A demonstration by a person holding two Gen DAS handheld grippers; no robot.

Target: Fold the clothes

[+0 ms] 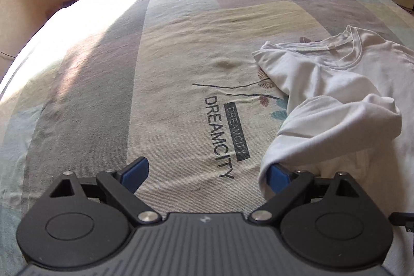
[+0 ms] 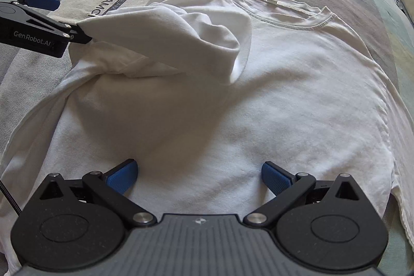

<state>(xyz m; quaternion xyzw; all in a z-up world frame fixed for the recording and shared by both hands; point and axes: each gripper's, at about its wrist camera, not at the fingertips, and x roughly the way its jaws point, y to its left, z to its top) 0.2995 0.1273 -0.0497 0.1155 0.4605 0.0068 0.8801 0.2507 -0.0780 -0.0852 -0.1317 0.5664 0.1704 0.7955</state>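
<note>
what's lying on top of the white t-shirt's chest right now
The shirt's own left sleeve is folded over onto the white t-shirt, below the collar. The left gripper is open, one finger tucked under the sleeve's edge. Whatever lies beneath the sleeve fold is hidden.

2 low bedward views, shirt [image 1: 336, 95] shared

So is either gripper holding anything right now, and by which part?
Nothing is clamped. The left gripper is open, one finger tucked under the folded sleeve of the shirt. The right gripper is open above the shirt.
</note>
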